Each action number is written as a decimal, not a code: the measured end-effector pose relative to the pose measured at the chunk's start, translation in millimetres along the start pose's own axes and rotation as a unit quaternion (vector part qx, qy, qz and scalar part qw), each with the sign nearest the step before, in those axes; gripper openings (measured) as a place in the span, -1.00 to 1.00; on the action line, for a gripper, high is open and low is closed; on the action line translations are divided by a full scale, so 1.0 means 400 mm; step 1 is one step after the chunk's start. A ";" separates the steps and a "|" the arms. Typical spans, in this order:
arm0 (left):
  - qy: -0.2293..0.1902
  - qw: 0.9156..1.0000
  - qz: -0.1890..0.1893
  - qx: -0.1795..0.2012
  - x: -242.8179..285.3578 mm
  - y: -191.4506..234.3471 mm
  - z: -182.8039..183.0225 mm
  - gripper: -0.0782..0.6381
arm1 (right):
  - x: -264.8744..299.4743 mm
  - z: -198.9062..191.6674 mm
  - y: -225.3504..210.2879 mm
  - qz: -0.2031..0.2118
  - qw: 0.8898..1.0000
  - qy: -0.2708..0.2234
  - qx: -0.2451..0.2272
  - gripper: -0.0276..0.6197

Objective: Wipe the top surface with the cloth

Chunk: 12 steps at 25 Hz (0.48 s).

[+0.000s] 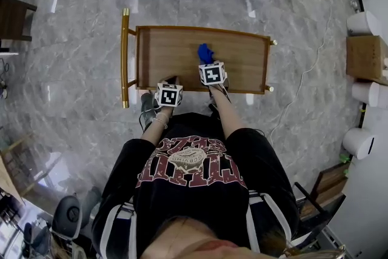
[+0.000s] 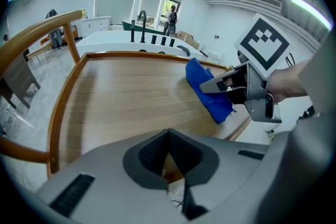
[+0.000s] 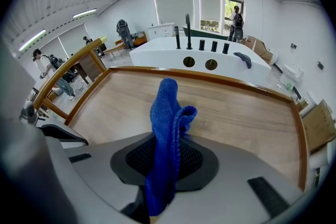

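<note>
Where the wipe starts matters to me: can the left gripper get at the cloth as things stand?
Probably yes: only bare top lies between the left gripper and the cloth, though the right gripper is clamped on it.

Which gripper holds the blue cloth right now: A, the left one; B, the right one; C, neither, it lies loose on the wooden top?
B: in the right gripper view the blue cloth stands clamped between the jaws of the right gripper; the left gripper holds nothing.

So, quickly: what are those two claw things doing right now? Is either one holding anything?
Left gripper: closed, nothing between its jaws.
Right gripper: closed on the blue cloth.
</note>
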<state>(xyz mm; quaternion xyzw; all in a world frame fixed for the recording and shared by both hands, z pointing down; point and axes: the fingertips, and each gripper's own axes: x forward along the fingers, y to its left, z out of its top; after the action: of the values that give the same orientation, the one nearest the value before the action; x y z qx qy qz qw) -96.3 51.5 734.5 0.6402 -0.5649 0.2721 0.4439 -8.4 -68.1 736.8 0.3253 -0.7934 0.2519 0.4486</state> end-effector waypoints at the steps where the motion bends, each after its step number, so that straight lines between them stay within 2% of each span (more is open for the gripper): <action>1: -0.001 1.000 0.002 -0.003 -0.002 0.006 -0.003 -0.65 | 0.002 0.004 0.008 0.002 1.000 0.000 -0.003 -0.64; 12: -0.006 0.999 0.020 -0.028 -0.026 0.053 -0.021 -0.65 | 0.034 0.039 0.099 0.031 0.999 -0.006 -0.038 -0.64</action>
<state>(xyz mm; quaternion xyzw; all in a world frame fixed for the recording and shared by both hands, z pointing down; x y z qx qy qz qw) -117.7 64.7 735.2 0.6173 -0.5881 0.2610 0.4528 -51.7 -56.8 737.2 0.2849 -0.8148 0.2331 0.4478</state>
